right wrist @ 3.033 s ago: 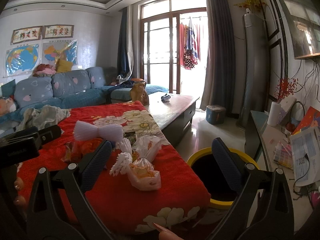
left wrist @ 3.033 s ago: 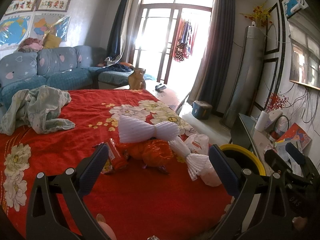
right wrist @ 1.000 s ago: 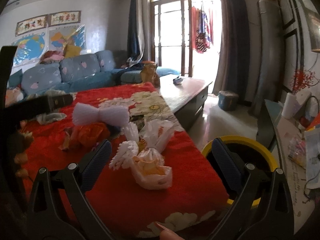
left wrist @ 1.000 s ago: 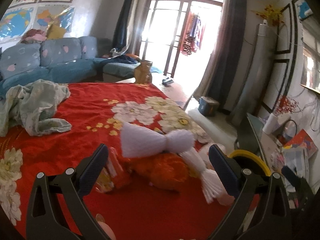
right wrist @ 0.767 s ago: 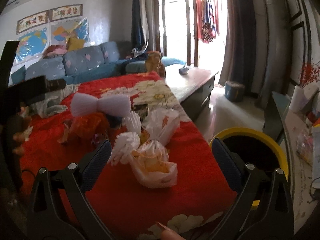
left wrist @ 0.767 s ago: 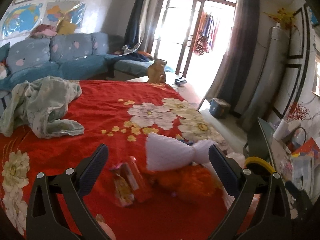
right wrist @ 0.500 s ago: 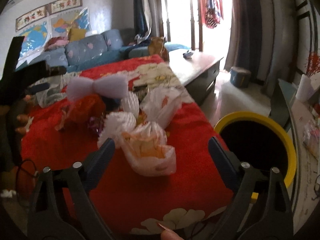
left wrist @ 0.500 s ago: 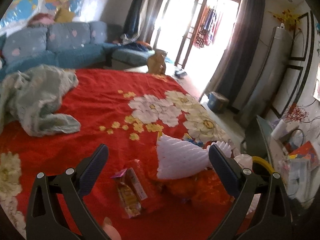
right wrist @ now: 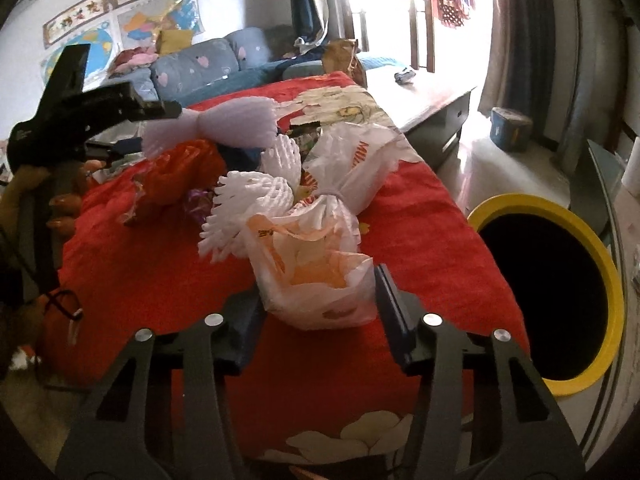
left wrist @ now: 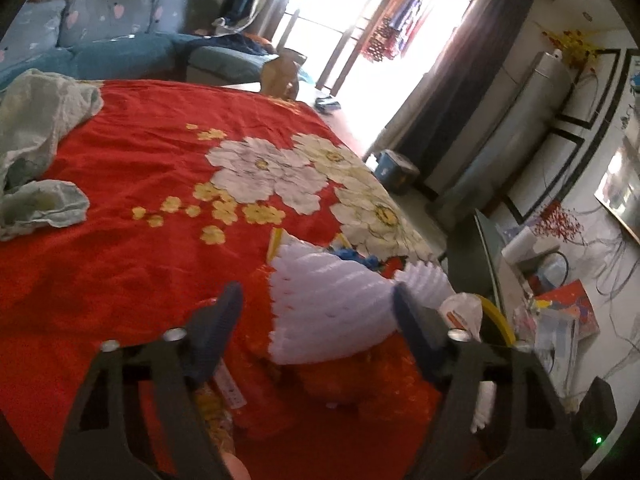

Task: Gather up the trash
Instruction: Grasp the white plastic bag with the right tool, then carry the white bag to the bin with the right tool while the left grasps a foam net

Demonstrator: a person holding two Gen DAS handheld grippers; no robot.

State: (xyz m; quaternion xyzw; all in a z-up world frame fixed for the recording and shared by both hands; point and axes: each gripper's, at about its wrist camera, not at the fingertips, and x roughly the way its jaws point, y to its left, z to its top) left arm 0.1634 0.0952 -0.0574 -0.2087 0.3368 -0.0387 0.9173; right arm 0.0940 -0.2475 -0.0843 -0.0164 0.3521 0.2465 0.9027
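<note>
Trash lies in a pile on the red flowered cloth (left wrist: 132,168). My left gripper (left wrist: 318,316) is open with its jaws around a white foam net sleeve (left wrist: 320,312), which lies over an orange plastic bag (left wrist: 384,376). A snack wrapper (left wrist: 224,392) lies by the left finger. My right gripper (right wrist: 316,304) is open with its jaws on either side of a white plastic bag with orange print (right wrist: 316,276). Behind it lie a foam net (right wrist: 244,200), another white bag (right wrist: 356,160) and the foam sleeve (right wrist: 216,124). The left gripper shows at the far left (right wrist: 132,116).
A black bin with a yellow rim (right wrist: 560,280) stands right of the cloth-covered table. A grey-green garment (left wrist: 36,136) lies at the cloth's far left. A wooden coffee table (right wrist: 424,88) and a blue sofa (left wrist: 100,40) are behind. A cluttered glass stand (left wrist: 532,300) is right.
Both grippers have moved forward and down into the pile. The left now straddles the foam sleeve. The right now straddles the white and orange bag, and both sets of jaws have narrowed.
</note>
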